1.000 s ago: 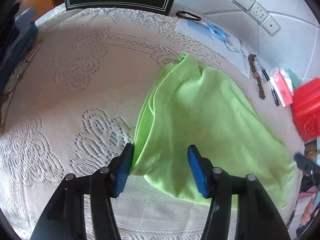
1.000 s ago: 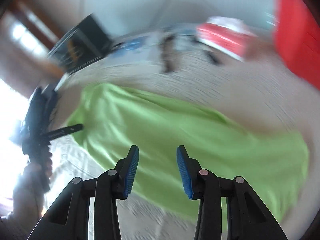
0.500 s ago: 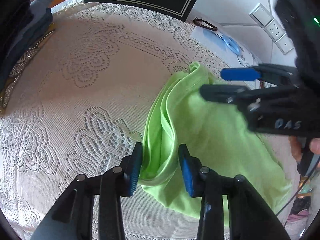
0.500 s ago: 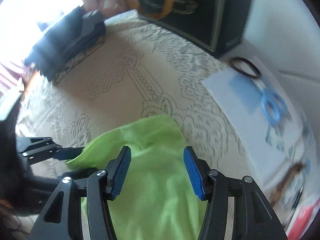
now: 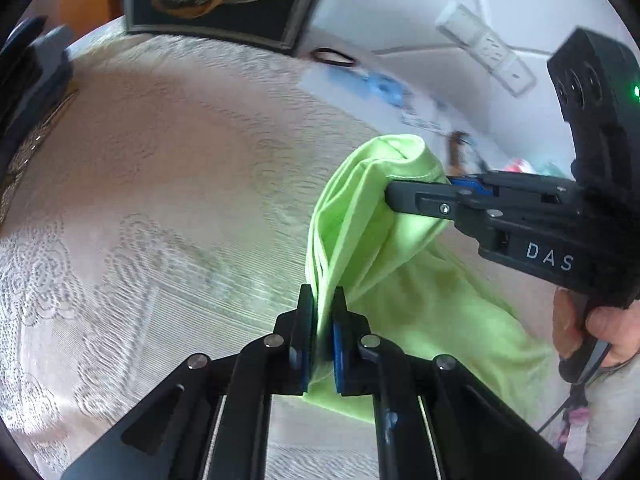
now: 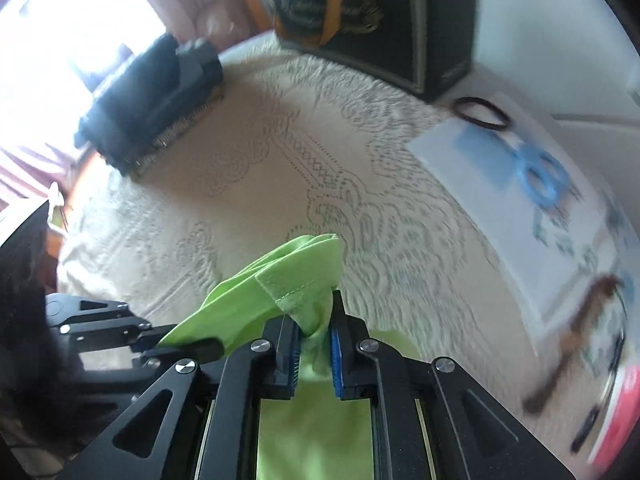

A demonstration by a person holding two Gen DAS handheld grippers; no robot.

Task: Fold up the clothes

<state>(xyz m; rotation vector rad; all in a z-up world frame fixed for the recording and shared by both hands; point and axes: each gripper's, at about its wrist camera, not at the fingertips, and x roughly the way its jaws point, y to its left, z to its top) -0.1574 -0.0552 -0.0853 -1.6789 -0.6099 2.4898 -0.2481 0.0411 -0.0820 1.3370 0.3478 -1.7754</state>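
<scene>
Two grippers grip one lime-green garment (image 5: 404, 280) over a table spread with a cream lace tablecloth (image 5: 160, 200). That cloth fills most of both views, its floral openwork running out to the table's far edge by a white tiled wall (image 5: 400, 12). A dark framed board with gold lettering (image 6: 384, 20) leans at the back, and a stack of dark folded clothes (image 6: 148, 100) sits near the far left edge of the table. The green garment lies bunched toward the near right of the table, part of it raised off the cloth between the two tools, the rest trailing down onto the lace. A white paper sheet (image 6: 500, 168) lies near the wall with blue scissors (image 6: 540, 176) on it and a black hair tie (image 6: 482, 114) just beside its corner. The left gripper (image 5: 322, 344) is clamped on a gathered fold of the garment, its blue pads (image 5: 338, 356) pressing the fabric. The right gripper (image 6: 314, 352) is closing, its pads pinching the hemmed edge, with stitched fabric bulging above the fingertips. A hand (image 5: 612, 328) holds the right tool's handle at the right rim of the left wrist view.
</scene>
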